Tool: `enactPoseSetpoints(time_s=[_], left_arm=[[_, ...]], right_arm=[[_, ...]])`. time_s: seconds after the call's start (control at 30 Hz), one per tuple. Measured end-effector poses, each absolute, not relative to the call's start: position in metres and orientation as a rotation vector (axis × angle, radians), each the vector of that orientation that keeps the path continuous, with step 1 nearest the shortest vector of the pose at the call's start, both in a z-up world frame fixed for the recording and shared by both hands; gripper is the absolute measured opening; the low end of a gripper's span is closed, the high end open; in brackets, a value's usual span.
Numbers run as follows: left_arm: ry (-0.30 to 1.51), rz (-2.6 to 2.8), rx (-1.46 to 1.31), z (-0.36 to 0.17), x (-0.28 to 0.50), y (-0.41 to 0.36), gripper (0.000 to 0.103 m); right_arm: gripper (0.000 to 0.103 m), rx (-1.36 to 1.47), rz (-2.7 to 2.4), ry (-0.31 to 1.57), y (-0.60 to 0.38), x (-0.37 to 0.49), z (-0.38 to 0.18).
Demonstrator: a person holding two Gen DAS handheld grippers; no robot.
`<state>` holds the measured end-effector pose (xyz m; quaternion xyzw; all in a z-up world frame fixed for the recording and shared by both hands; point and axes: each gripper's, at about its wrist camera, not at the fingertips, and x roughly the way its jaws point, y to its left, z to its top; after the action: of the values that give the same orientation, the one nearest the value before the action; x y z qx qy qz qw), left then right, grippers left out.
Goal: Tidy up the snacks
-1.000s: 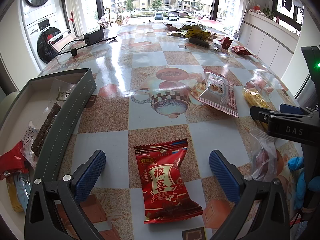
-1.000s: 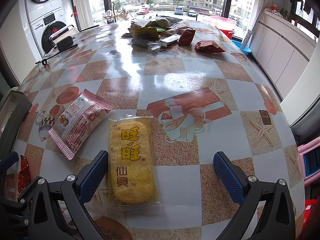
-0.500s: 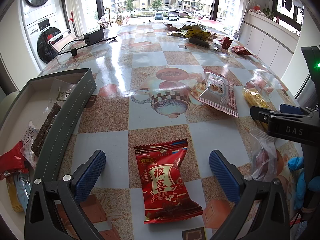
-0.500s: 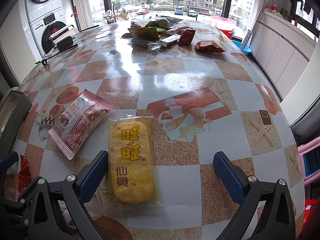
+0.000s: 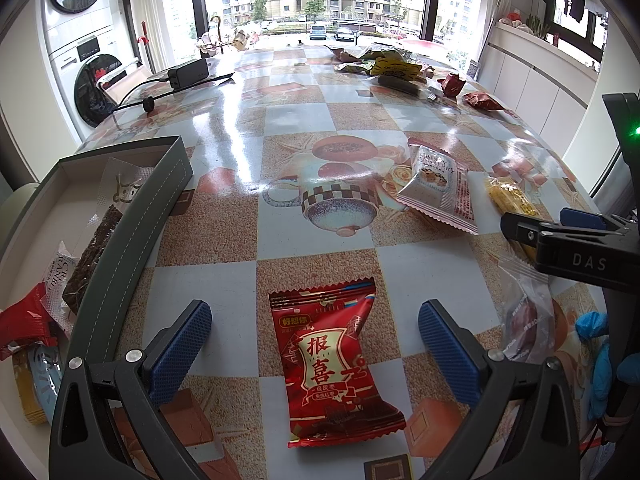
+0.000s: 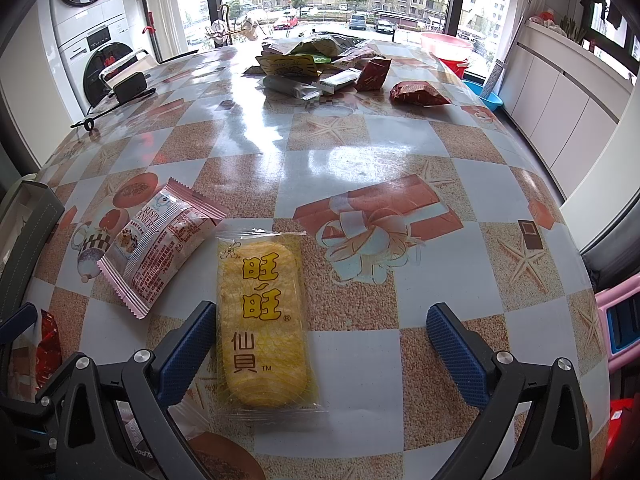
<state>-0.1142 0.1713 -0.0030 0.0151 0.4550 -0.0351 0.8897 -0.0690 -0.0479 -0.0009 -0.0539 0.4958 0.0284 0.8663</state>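
Observation:
A red snack packet (image 5: 332,364) lies flat on the table between the fingers of my left gripper (image 5: 316,348), which is open and not touching it. A grey box (image 5: 132,236) holding several snacks stands at the left. My right gripper (image 6: 320,344) is open; a yellow rice cracker pack (image 6: 262,324) lies just inside its left finger. A pink-edged cracker packet (image 6: 160,240) lies to the left of that, also visible as the pink packet (image 5: 440,188) in the left wrist view. A clear-wrapped snack (image 5: 524,312) sits under the right gripper's body.
A pile of snack bags (image 6: 320,64) and a red bag (image 6: 416,94) lie at the table's far end. A black power adapter with cable (image 5: 186,74) sits far left. White cabinets (image 6: 560,104) run along the right; a washing machine (image 5: 88,64) stands back left.

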Motion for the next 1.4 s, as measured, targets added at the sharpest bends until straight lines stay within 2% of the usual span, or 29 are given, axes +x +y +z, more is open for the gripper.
enactPoseSetpoints(time_s=[1.4], left_arm=[[0.949,-0.065,0.03,-0.0029,-0.111,0.1751,0.103]], right_arm=[[0.103,-0.11,0.059,1.036,-0.0481,-0.0695,-0.0007]])
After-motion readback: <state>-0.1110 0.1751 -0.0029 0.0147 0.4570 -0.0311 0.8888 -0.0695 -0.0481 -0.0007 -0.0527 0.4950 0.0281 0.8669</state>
